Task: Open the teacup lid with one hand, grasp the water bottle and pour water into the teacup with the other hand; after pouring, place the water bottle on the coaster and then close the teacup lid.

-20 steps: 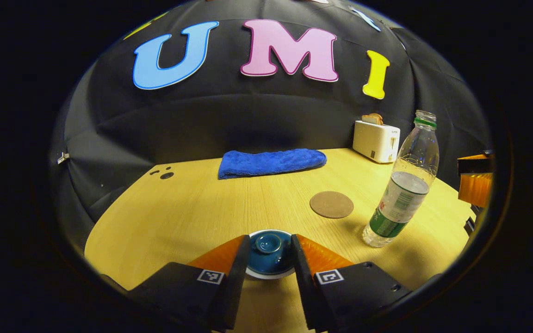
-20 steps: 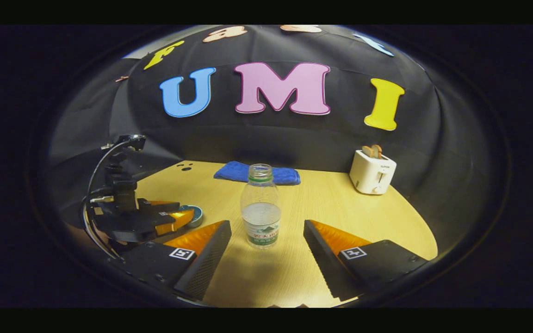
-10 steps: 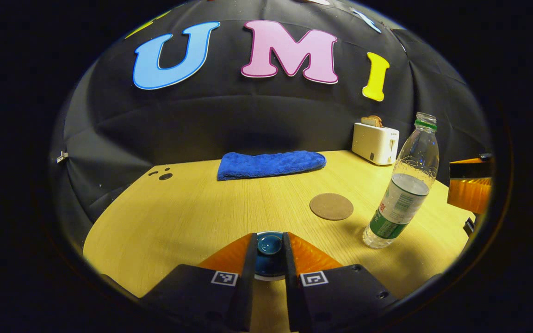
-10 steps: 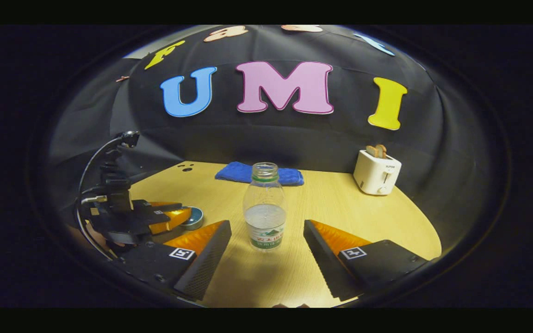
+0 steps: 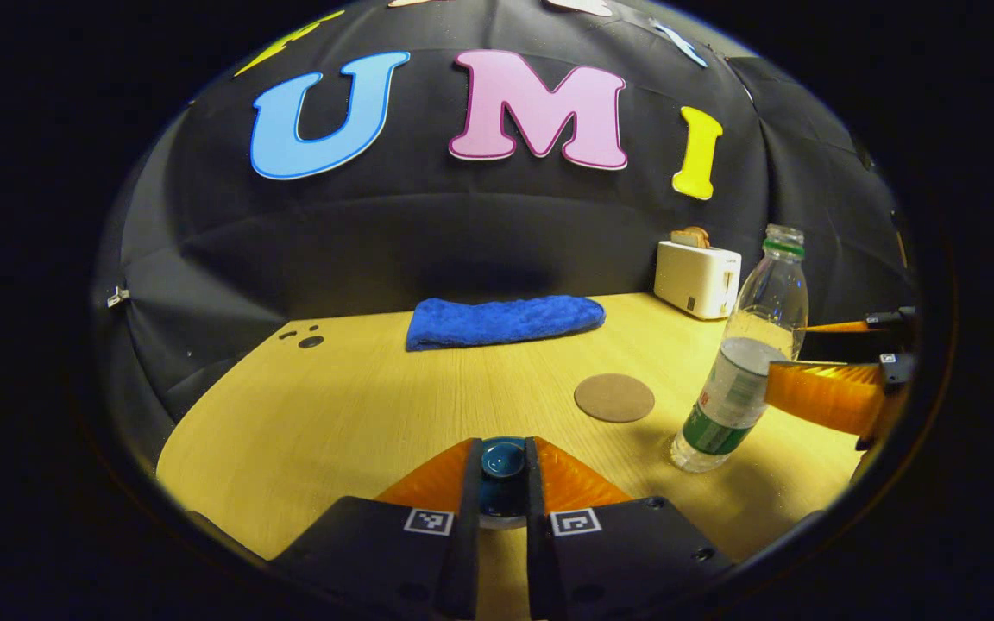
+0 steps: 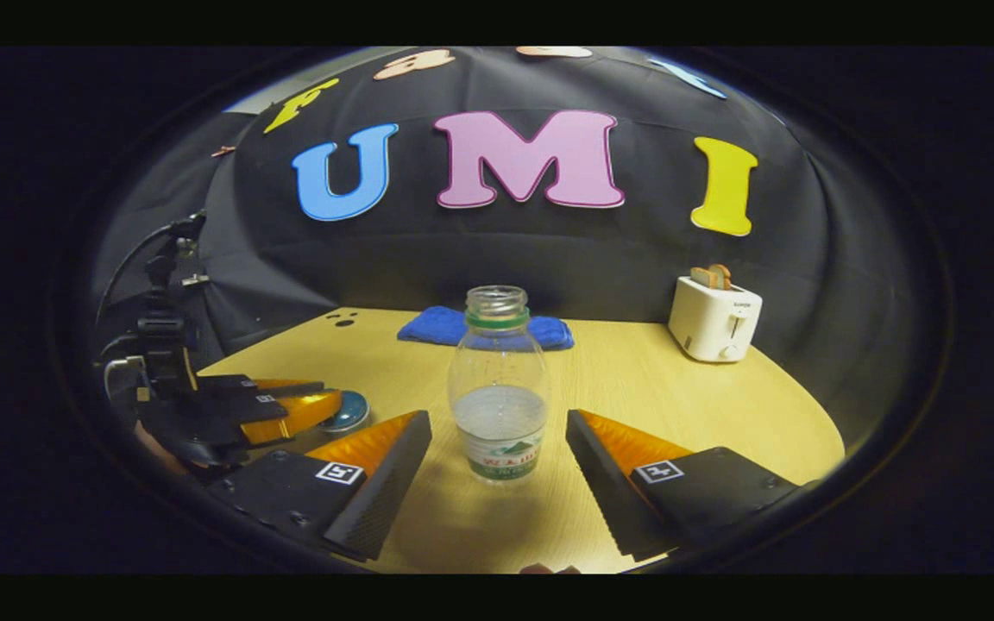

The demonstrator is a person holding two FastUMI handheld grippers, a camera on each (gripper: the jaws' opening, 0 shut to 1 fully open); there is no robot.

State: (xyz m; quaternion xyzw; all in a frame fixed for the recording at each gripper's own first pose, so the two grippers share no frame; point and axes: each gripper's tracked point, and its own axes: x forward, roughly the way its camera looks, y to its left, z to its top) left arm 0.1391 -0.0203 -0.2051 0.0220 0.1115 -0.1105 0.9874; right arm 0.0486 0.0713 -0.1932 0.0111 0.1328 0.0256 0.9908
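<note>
- the left gripper [image 5: 502,470] has drawn its jaws in over the last second; they now pinch the knob of the blue lid [image 5: 502,460], near the tabletop's [image 5: 359,414] front edge. the lid can be lifted next.
- the right gripper [image 6: 497,470] has moved closer to the bottle [image 6: 498,388]; its jaws are wide apart, one on each side, not touching.
- the bottle stands upright, uncapped, clear, part full, green label, toward the right edge, beside the brown coaster [image 5: 614,398].

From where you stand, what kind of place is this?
Probably a staged recording booth posing as a kitchen table: a wooden table against black cloth, holding a toaster, water bottle and blue towel.
</note>
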